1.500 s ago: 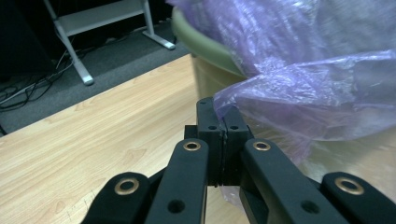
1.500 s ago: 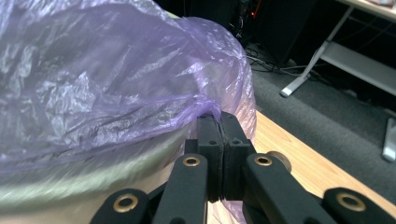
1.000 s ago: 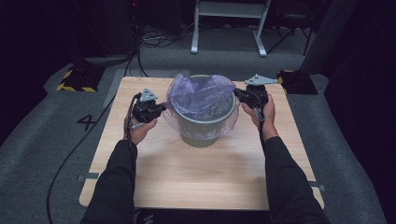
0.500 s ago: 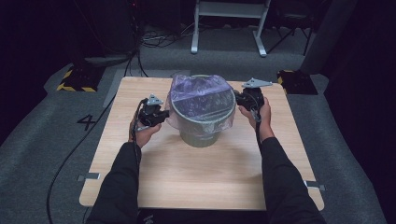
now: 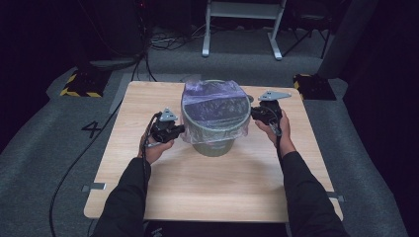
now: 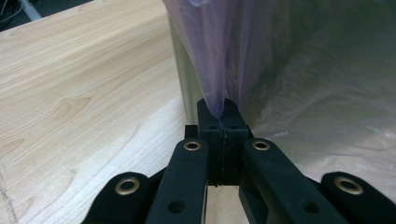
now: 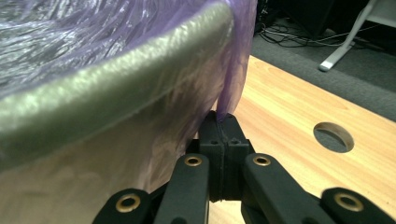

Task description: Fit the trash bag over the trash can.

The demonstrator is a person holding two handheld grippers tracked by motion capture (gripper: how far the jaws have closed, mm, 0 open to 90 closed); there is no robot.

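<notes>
A grey-green bin [image 5: 213, 144] stands mid-table with a translucent purple bag [image 5: 213, 106] draped over its rim. My left gripper [image 5: 181, 129] is at the bin's left side, shut on the bag's edge; in the left gripper view the film [image 6: 219, 56] rises out of the pinched jaws [image 6: 221, 115]. My right gripper [image 5: 253, 114] is at the bin's right side, shut on the bag's other edge. In the right gripper view the purple film [image 7: 236, 65] hangs over the bin's rim [image 7: 116, 88] down into the closed jaws [image 7: 220, 122].
The wooden table [image 5: 212, 182] has free room in front of the bin and a round hole [image 7: 333, 136] near its right edge. Behind the table are cables [image 5: 163, 42], a white frame's legs [image 5: 242, 29] and yellow-black striped blocks [image 5: 79, 85] on the grey floor.
Both grippers have come down along the bin's sides with the bag's edges held, pulling the film lower over the rim. The bag's puffed top has flattened.
</notes>
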